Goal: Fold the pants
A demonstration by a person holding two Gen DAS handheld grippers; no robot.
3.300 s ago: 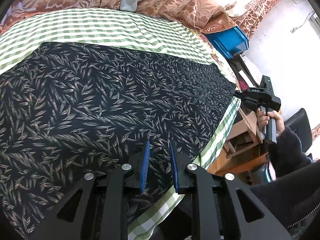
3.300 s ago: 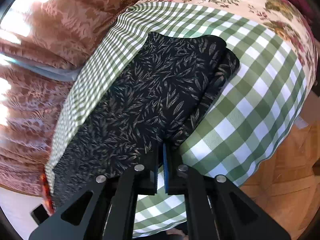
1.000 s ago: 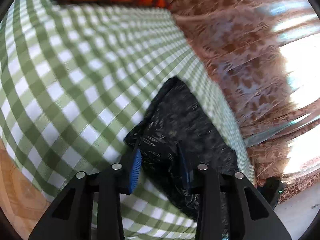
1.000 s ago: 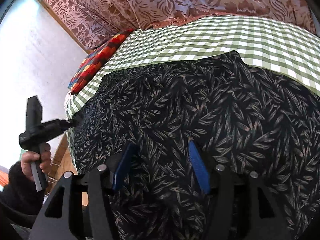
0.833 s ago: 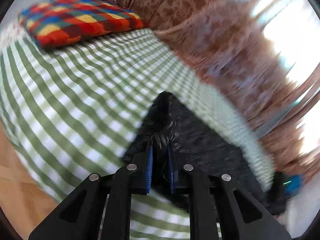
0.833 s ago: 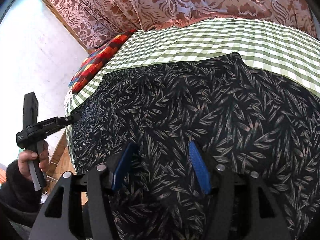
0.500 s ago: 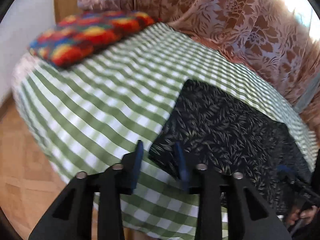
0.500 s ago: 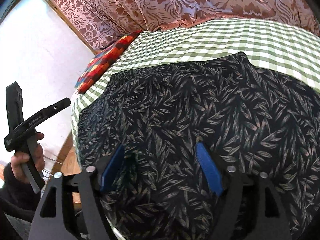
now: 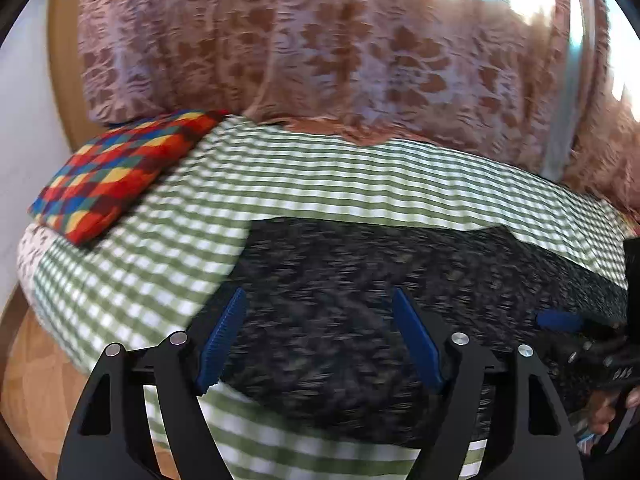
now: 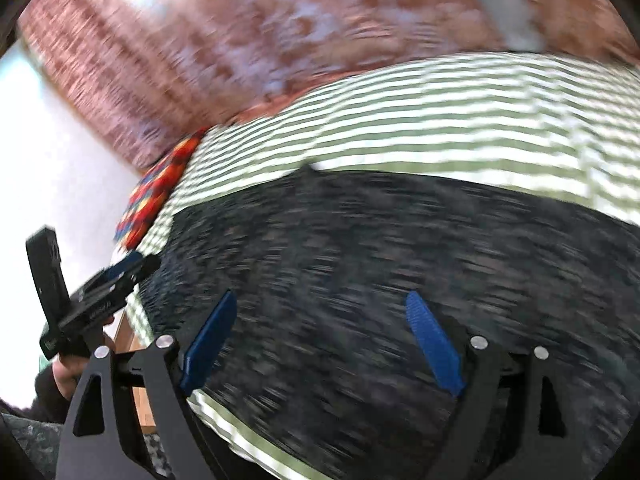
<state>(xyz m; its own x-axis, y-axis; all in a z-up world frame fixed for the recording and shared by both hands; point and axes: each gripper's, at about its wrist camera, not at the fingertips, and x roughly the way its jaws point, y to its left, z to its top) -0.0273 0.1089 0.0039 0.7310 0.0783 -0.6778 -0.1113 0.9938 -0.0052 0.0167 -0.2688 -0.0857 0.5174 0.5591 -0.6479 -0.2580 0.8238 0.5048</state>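
My left gripper (image 9: 318, 338) stands with its blue pads spread wide and nothing between them. Straight ahead of it and just below its fingertips lie the pants (image 9: 380, 292), dark cloth with a pale leaf print, spread flat across the green-and-white checked sheet (image 9: 320, 176) that covers the bed. The near hem of the pants runs under my left gripper, and the cloth stretches away to its right. The picture is smeared by motion, so I cannot make out folds or seams in the fabric.

Ahead and to the left of my left gripper, at the far corner of the bed, a cushion (image 9: 116, 176) in red, yellow and blue checks lies on the sheet, well apart from the pants. Beyond the bed hangs a pink-brown curtain (image 9: 320, 52) with a flower pattern, bright light coming through at the upper right. To the lower left of the gripper I see wooden floor (image 9: 36, 392).

My right gripper (image 10: 322, 342) is likewise wide apart, pads clear of any cloth. The pants (image 10: 380, 260) fill the space in front of it, running off to the right edge of its view, with the checked sheet (image 10: 440, 120) showing beyond them. This view is blurred as well.

From the right wrist view, the left gripper (image 10: 132, 268) shows at the far left, near the left end of the pants, held by a hand (image 10: 68, 372) in a dark sleeve. From the left wrist view, the right gripper (image 9: 560, 320) sits at the far right edge over the pants; I can see one blue pad there and fingers (image 9: 604, 412) on its handle.
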